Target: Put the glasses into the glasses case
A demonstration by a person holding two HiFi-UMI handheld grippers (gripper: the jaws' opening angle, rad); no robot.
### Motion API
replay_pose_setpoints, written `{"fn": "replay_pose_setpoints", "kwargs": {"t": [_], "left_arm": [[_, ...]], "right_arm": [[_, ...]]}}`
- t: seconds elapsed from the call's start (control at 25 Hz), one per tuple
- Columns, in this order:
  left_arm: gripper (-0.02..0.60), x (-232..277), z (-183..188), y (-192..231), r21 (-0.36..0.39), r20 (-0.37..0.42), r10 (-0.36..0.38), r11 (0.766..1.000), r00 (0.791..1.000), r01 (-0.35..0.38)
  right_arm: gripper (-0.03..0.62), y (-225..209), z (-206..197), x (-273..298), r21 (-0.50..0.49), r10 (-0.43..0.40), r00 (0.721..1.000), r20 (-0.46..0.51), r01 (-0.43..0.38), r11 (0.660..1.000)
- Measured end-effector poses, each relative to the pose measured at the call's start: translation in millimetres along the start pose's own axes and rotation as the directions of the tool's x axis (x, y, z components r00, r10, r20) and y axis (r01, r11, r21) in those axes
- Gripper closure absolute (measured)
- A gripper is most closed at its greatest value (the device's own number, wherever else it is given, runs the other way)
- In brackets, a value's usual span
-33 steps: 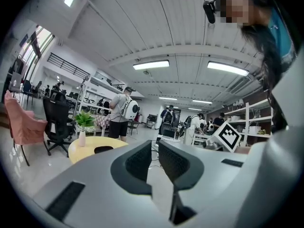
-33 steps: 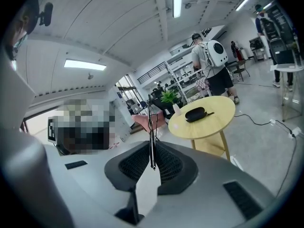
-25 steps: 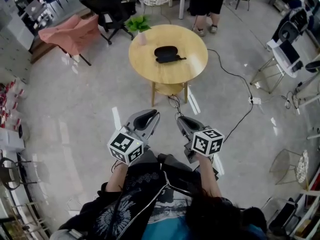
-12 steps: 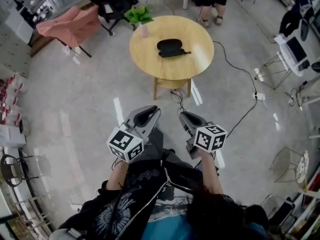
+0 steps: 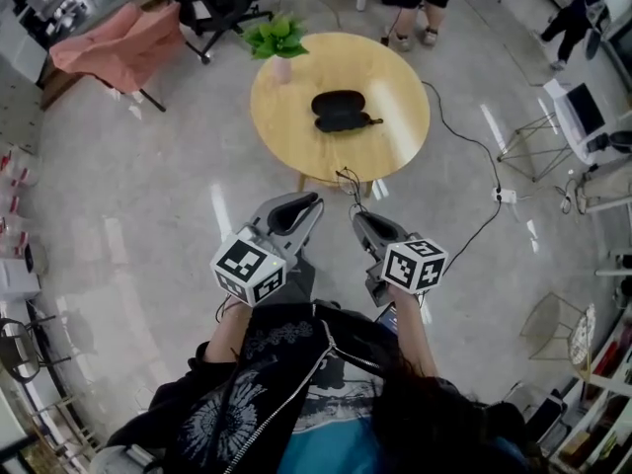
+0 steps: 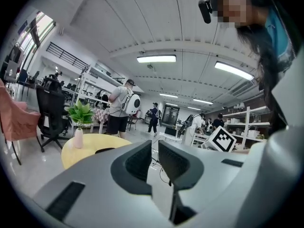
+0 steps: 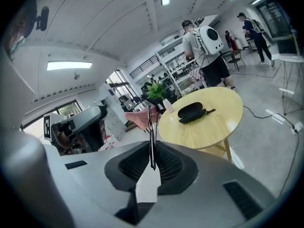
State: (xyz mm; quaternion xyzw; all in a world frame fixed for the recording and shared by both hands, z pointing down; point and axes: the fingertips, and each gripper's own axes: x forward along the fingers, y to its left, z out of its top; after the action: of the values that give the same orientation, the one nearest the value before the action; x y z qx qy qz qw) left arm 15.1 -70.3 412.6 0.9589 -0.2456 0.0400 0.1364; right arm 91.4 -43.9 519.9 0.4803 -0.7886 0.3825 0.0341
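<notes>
Holding the glasses (image 7: pixel 151 132) by one thin part, the right tool (image 7: pixel 151 145) is shut tight on them. In the right gripper view they stand up thin and dark between its jaws. In the head view they poke out from the tip of that tool (image 5: pixel 358 215), just below the middle of the frame.

The left tool (image 6: pixel 154 148) has its jaws a little apart, with nothing between them. In the head view it sits just left of the right one (image 5: pixel 312 201).

The black glasses case (image 5: pixel 339 110) lies on the round yellow tabletop (image 5: pixel 296 117) in the upper middle of the frame. A small plant (image 5: pixel 276 39) stands at the tabletop's upper left edge. Both tools are well apart from the case.

I think the step now is to bring the glasses over to the case. To do it well, keep the grip tight so the thin part does not slip. I cannot tell if the case is open, so check the lid first. The left tool could hold the case so it does not slide. Then lay the glasses in flat and let go slowly.
</notes>
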Motion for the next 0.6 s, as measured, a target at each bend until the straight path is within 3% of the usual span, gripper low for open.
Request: {"fn": "replay_pose_setpoints", "kwargs": {"t": [0.6], "left_arm": [[0.535, 17.5, 40.4, 138.0, -0.016, 0.003, -0.048, 0.999, 0.999, 0.048]], "right_arm": [[0.536, 3.4, 69.5, 116.9, -0.012, -0.06, 0.998, -0.034, 0.06, 0.998]]}}
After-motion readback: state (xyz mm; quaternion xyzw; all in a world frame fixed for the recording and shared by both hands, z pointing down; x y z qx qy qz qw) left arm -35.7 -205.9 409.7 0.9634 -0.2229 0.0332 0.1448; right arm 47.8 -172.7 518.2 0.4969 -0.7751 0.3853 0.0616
